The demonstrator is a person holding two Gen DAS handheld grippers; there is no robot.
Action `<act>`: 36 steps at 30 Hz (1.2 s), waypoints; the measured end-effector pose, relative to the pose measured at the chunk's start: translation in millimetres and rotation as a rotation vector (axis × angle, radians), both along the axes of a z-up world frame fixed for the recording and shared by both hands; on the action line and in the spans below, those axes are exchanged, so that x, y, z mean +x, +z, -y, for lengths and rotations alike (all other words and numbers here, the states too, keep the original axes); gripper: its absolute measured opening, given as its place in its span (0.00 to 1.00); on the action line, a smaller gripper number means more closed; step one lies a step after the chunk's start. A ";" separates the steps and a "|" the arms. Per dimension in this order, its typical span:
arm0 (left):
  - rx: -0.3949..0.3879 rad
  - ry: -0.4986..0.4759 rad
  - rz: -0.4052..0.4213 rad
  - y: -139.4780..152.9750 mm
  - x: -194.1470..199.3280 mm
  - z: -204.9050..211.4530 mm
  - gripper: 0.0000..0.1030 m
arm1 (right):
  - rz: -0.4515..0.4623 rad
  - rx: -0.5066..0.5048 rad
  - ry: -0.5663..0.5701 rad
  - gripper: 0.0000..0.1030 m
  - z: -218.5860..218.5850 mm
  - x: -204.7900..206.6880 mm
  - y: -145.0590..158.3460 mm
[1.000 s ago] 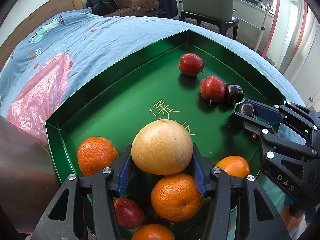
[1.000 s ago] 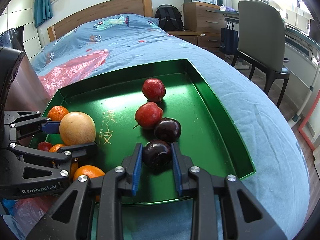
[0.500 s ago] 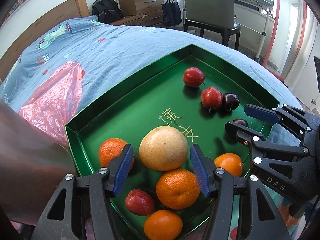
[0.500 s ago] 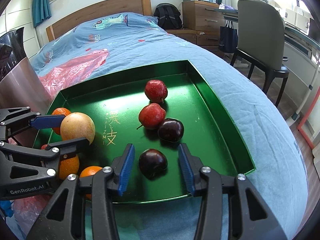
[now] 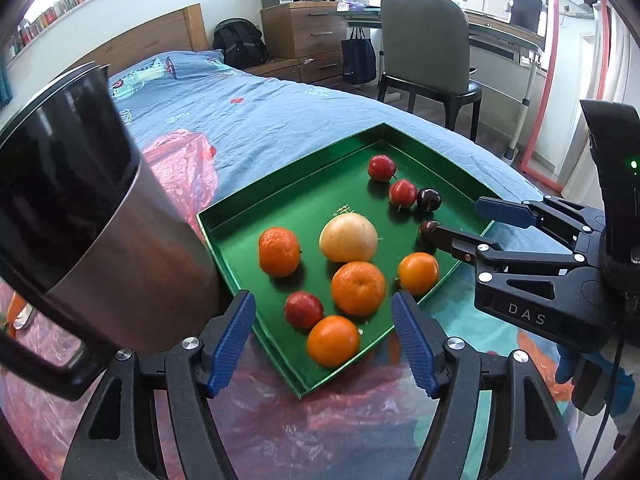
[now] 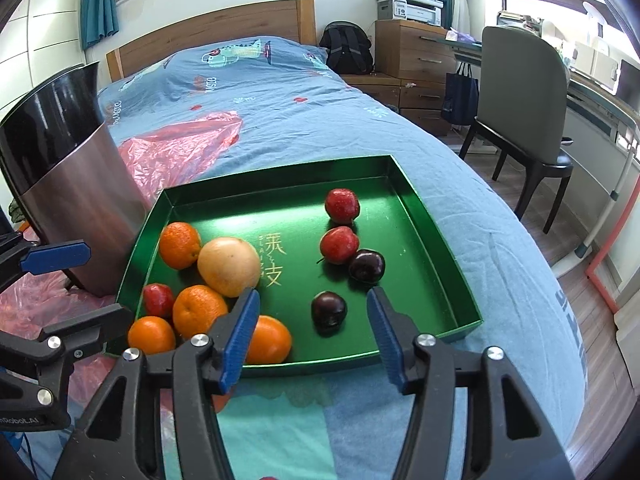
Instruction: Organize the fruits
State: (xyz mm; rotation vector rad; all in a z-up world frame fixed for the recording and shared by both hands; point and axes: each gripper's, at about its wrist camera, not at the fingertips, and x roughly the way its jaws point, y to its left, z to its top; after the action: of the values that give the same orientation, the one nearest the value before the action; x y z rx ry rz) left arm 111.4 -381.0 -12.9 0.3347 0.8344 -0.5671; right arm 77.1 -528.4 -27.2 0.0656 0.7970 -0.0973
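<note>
A green tray [image 5: 288, 200] [image 6: 412, 272] lies on the bed. Its near-left part holds a yellow grapefruit [image 5: 348, 238] [image 6: 229, 266], several oranges [image 5: 358, 288] and one red apple [image 5: 303, 309]. On the right are two red apples [image 6: 339, 245] and two dark plums [image 6: 329, 309]. My left gripper [image 5: 323, 300] [image 6: 106, 280] hovers over the tray's near corner, its jaws opening with nothing gripped. The jaws of my right gripper [image 6: 313, 294] [image 5: 456, 218] are opening wide too. The nearer plum lies free on the tray just beyond its tips.
A tall steel bin [image 5: 100, 220] [image 6: 72, 200] stands against the tray's left side. Pink plastic bags [image 6: 184, 140] lie on the blue sheet behind and under the near corner. A chair [image 6: 520, 100] and a desk stand beyond the bed's right edge.
The left gripper let go of the grapefruit and the right let go of the dark plum. Both drew back and up while their jaws widened.
</note>
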 end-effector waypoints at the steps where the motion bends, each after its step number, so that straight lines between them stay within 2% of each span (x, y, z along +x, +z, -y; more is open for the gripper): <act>1: -0.005 0.010 0.000 2.1 -3.4 -6.2 0.63 | 0.000 -0.002 0.007 1.00 -5.5 -3.1 1.9; 13: -0.032 0.166 0.007 15.5 -40.1 -88.0 0.64 | 0.019 -0.003 0.084 1.00 -73.9 -35.6 26.3; 15: -0.040 0.195 0.002 15.8 -46.7 -103.0 0.72 | 0.022 -0.005 0.100 1.00 -87.9 -40.6 28.5; 16: -0.047 0.209 0.005 16.4 -49.5 -110.6 0.81 | 0.022 -0.006 0.106 1.00 -94.5 -42.7 29.1; 17: -0.051 0.227 0.016 18.0 -53.1 -118.1 0.85 | 0.023 -0.008 0.113 1.00 -101.1 -45.0 29.4; 20: -0.056 0.267 0.038 21.6 -61.7 -137.0 0.89 | 0.024 -0.009 0.135 1.00 -121.1 -52.0 30.5; 27: -0.097 0.349 0.053 28.0 -78.0 -178.8 0.90 | 0.035 -0.024 0.178 1.00 -159.7 -63.7 35.9; 36: -0.106 0.421 0.086 34.1 -90.1 -211.3 0.90 | 0.058 -0.050 0.200 1.00 -186.6 -70.8 45.9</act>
State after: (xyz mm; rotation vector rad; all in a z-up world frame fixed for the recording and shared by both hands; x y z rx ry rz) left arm 21.2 -169.7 21.2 0.0801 0.7604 -0.2005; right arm 6.3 -341.8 18.8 -0.0582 0.7386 0.0742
